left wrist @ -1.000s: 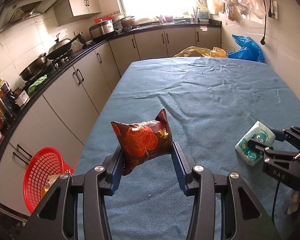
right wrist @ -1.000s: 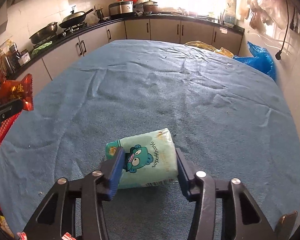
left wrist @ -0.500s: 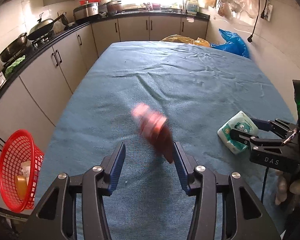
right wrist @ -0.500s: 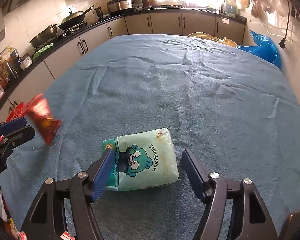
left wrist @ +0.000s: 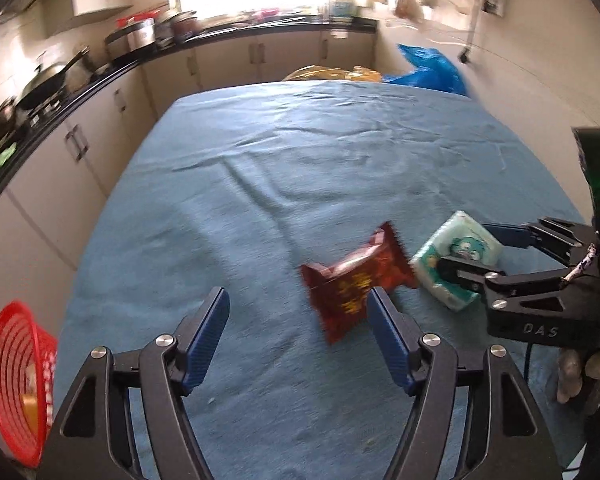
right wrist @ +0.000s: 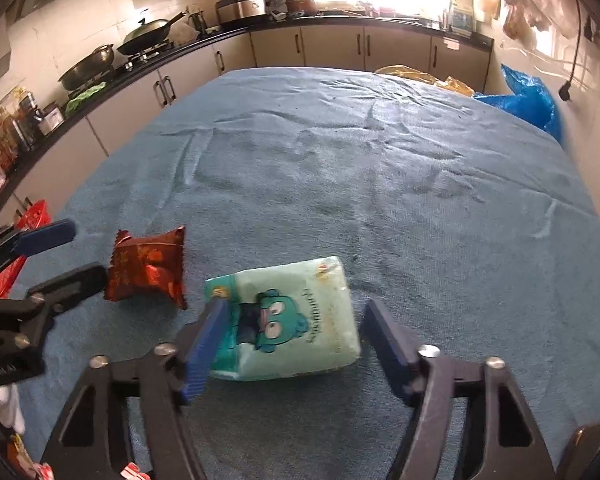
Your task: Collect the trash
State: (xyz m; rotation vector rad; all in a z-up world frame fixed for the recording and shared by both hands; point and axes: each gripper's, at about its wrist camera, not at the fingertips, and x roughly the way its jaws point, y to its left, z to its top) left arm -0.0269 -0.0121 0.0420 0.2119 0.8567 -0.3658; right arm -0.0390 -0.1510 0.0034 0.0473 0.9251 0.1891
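Observation:
A red snack packet (left wrist: 354, 282) lies on the blue tablecloth (left wrist: 300, 168), just ahead of my left gripper's right finger; it also shows in the right wrist view (right wrist: 148, 268). My left gripper (left wrist: 298, 316) is open and empty. A pale green tissue pack with a cartoon bear (right wrist: 288, 316) lies on the cloth between the fingers of my right gripper (right wrist: 296, 328), which is open around it. The pack also shows in the left wrist view (left wrist: 456, 264), next to the packet.
A red basket (left wrist: 18, 380) with some trash inside stands on the floor at the table's left front corner. Kitchen cabinets and a stove with pans (right wrist: 112, 56) run along the left. Blue (right wrist: 528, 100) and yellow (right wrist: 420, 74) bags lie beyond the far edge.
My left gripper opened and the red packet fell onto the cloth, landing to the right near the tissue pack. My right gripper opened around the tissue pack.

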